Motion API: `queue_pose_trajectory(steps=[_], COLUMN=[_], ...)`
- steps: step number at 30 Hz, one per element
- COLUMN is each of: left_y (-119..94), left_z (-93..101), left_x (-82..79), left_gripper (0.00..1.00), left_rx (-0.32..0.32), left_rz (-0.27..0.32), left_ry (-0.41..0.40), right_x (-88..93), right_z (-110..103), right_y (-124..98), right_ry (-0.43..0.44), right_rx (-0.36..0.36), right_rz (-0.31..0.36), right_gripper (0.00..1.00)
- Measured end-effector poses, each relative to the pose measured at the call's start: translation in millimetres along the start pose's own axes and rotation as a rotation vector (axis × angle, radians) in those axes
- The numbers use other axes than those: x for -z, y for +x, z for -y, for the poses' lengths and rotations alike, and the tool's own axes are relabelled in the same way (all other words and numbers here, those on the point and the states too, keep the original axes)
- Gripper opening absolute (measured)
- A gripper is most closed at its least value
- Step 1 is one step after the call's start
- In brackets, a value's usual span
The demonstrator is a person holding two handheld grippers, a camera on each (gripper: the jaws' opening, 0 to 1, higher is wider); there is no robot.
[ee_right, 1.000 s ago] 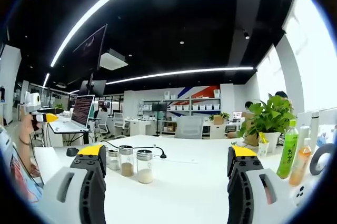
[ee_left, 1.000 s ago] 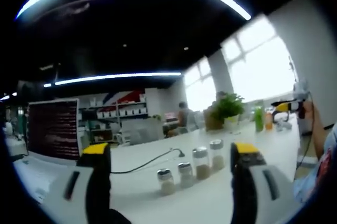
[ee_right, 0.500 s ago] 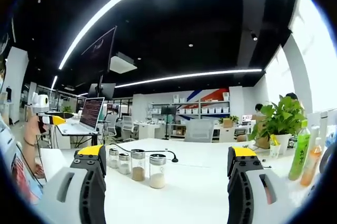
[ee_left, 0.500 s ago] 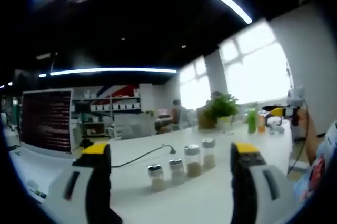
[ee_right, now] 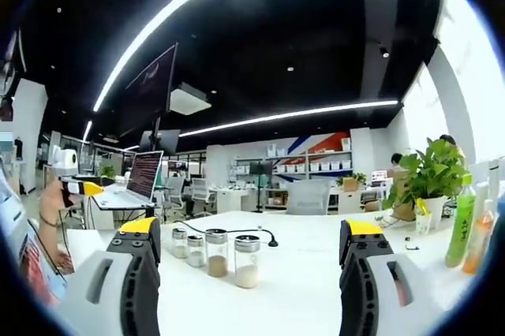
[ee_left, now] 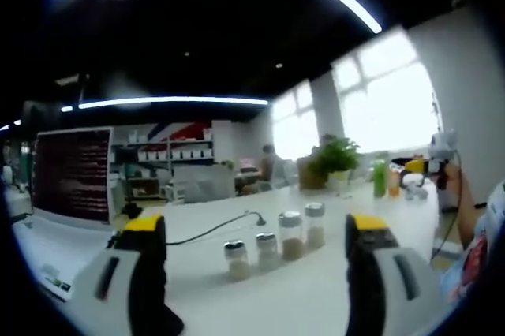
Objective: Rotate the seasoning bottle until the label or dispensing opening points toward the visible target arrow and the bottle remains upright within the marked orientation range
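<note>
Bottles [ee_right: 229, 255] nearer than before, both grippers' fingers spread wide, empty

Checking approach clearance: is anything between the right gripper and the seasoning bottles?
Nothing visible. The right gripper is open, with bare white table between it and the four seasoning bottles. The black cable lies behind them; the green drink bottle stands far to the side.

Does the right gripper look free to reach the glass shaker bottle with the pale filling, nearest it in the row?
Probably yes: the right gripper is open, and the glass shaker bottle stands between its jaws' line on bare white table.
</note>
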State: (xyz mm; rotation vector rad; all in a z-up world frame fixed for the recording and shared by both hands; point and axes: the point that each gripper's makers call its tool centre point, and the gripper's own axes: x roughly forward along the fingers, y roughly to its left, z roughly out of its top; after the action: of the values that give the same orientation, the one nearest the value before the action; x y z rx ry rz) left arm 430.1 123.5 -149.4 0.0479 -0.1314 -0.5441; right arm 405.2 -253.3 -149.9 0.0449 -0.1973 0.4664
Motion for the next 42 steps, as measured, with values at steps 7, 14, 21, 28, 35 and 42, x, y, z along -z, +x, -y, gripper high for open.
queue_pose_trajectory(steps=[7, 14, 21, 28, 35, 42], left_y=[1.6, 3.1, 5.1, 4.2, 5.3, 5.8], left_z=[-8.8, -5.5, -5.6, -4.5, 2.4, 7.6], left_x=[-0.1, 0.0, 5.0, 0.9, 8.1, 11.7], left_gripper=[1.0, 1.0, 1.0, 1.0, 1.0, 1.0], left_rx=[-0.007, -0.013, -0.032, -0.024, -0.028, -0.024], left_rz=[-0.025, -0.034, -0.055, -0.044, -0.05, -0.053], left_ry=[0.01, 0.027, 0.052, 0.041, 0.042, 0.044], right_x=[3.9, 12.4, 11.2, 15.8, 36.8, 41.5], right_z=[7.5, 2.1, 0.3, -11.7, -26.7, -29.0], right_y=[13.7, 31.7, 51.4, 73.9, 97.5, 123.6], right_ry=[0.057, 0.045, 0.043, 0.07, 0.078, -0.001], right_rx=[0.005, -0.02, -0.032, -0.057, -0.07, -0.039], right_rz=[0.003, -0.03, -0.049, -0.038, -0.093, -0.12], right_gripper=[0.94, 0.94, 0.92, 0.89, 0.88, 0.88])
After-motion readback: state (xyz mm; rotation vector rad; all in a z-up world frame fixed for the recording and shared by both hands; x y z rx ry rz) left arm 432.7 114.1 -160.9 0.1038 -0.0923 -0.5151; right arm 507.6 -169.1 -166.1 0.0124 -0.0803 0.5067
